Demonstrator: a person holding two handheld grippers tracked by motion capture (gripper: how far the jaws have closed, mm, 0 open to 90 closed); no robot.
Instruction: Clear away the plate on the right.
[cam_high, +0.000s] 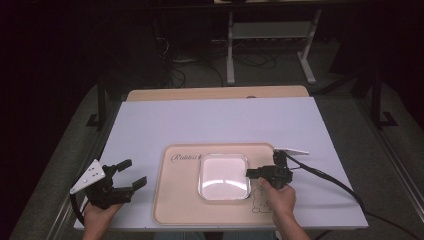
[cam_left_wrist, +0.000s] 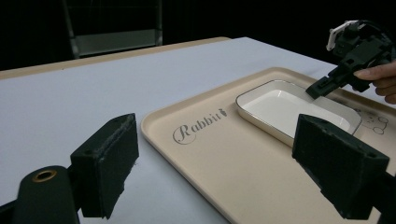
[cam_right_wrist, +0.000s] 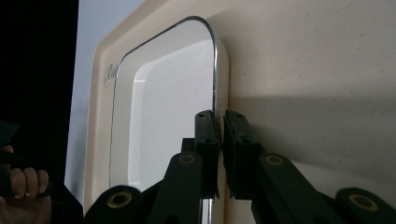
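Two grippers worked at a beige tray (cam_high: 175, 210).
Right gripper (cam_high: 251, 173) pinched the white dish (cam_high: 224, 176) rim; left gripper (cam_high: 131, 176) hung wide open, empty.

Overhead plus two close tray (cam_high: 165, 200) views

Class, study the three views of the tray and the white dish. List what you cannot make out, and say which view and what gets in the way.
1. Dish inside, high view: glare whitens it.
2. Dish rim under the right claw, right gripper view: the closed jaws cover it.
3. Tray lettering, high view: too small; the dish covers its end.
4. Tray drawing, high view: the right hand partly covers it.
5. Left claw, left gripper view: the bottom edge cuts it off.
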